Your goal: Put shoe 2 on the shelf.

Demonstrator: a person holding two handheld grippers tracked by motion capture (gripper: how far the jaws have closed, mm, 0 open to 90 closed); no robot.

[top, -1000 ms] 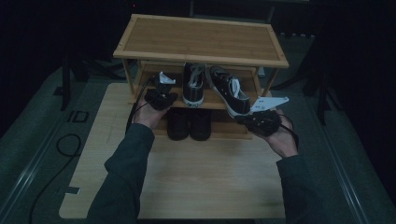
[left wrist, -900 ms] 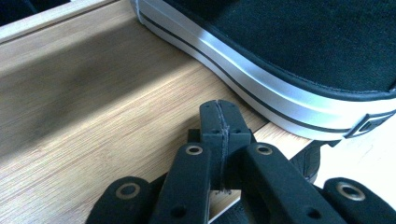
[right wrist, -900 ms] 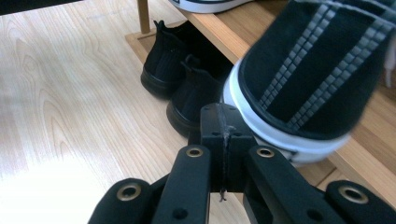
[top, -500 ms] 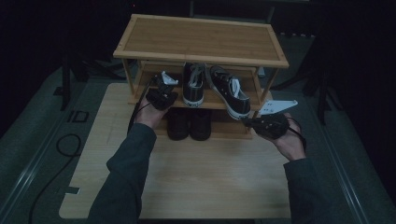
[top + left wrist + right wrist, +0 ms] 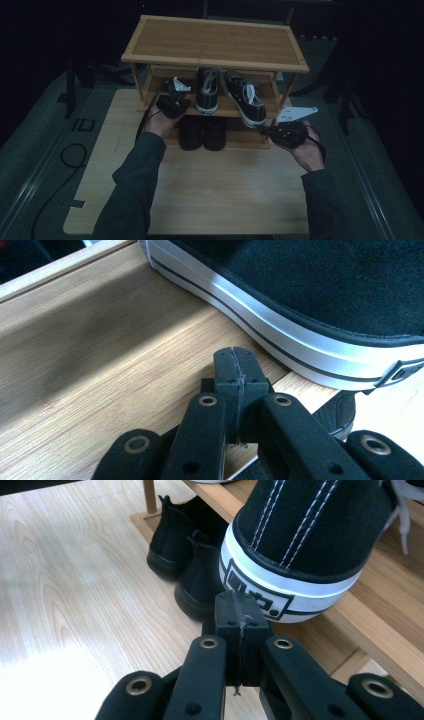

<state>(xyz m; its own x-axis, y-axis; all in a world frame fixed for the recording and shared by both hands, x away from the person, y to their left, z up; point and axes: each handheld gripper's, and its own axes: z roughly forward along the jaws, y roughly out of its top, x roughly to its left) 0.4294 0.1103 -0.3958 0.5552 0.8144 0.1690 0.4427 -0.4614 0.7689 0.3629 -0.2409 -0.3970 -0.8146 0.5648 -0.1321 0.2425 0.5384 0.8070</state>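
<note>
Since half a sec. before, the right gripper (image 5: 274,129) had drawn back from the shelf and a bit outward; the left gripper (image 5: 174,95) had hardly shifted, w/ its nose at the middle shelf (image 5: 229,104) beside the left sneaker (image 5: 207,90). The right sneaker (image 5: 244,97) lay as before, skewed, heel poking past the shelf's front edge.

The rack (image 5: 215,44) was pale slatted wood, smooth grain, w/ a framed flat top. Both sneakers were black canvas w/ glossy white rubber sidewalls and a thin black stripe; the right one's heel (image 5: 295,545) had white double stitching and a black-and-white heel patch. A pair of matte black shoes (image 5: 202,133) sat on the lowest level, under the sneakers.

Left gripper (image 5: 235,371): jaws pressed fully together, holding nothing, tip over the shelf board just beside the left sneaker's sole (image 5: 280,330), not touching. Right gripper (image 5: 236,615): jaws likewise clamped on nothing, tip just short of the heel patch; contact couldn't be told.
</note>
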